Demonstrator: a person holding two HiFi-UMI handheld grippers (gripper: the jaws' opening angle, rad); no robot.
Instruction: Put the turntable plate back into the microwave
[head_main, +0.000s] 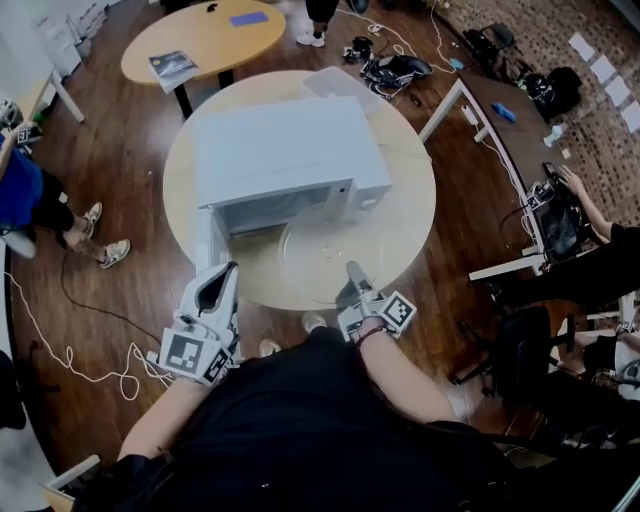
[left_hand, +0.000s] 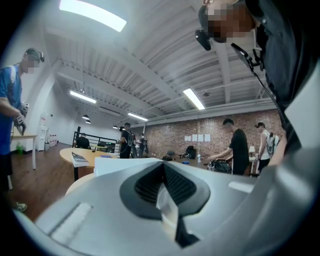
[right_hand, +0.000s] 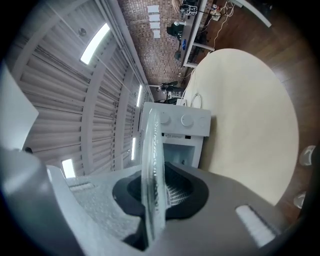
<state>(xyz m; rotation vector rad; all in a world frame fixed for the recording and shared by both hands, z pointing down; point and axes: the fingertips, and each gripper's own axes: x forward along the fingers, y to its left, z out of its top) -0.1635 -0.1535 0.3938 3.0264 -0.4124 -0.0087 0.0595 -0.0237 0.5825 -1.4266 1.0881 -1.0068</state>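
Round pale desk (head_main: 405, 230) in a busy open workshop, other people at work beyond it: a white microwave (head_main: 290, 150) stands just ahead of both tools, its door (head_main: 212, 245) swung open toward the left tool (head_main: 222, 278). That tool's pads are pressed together on a thin pale edge, by the look of it the door's free edge. The right tool (head_main: 355, 275) pinches the near rim of the clear glass turntable plate (head_main: 318, 250). The plate reaches out ahead of the tool, roughly level, over the desk and just short of the oven's mouth. Whether its far edge rests on the desk cannot be told.

To seat well, the plate likely needs to go in flat and centred on the opening ahead of the right tool, low enough to clear the top of the frame. The pinch should be firm, since glass gripped at one rim may sag or slip. Letting go should probably wait until the plate lies settled on the oven floor. The left tool would do best to hold the door clear.

The cavity (head_main: 285, 208), ahead of the right tool, shows dark and seemingly empty; any roller ring or hub inside is not visible.
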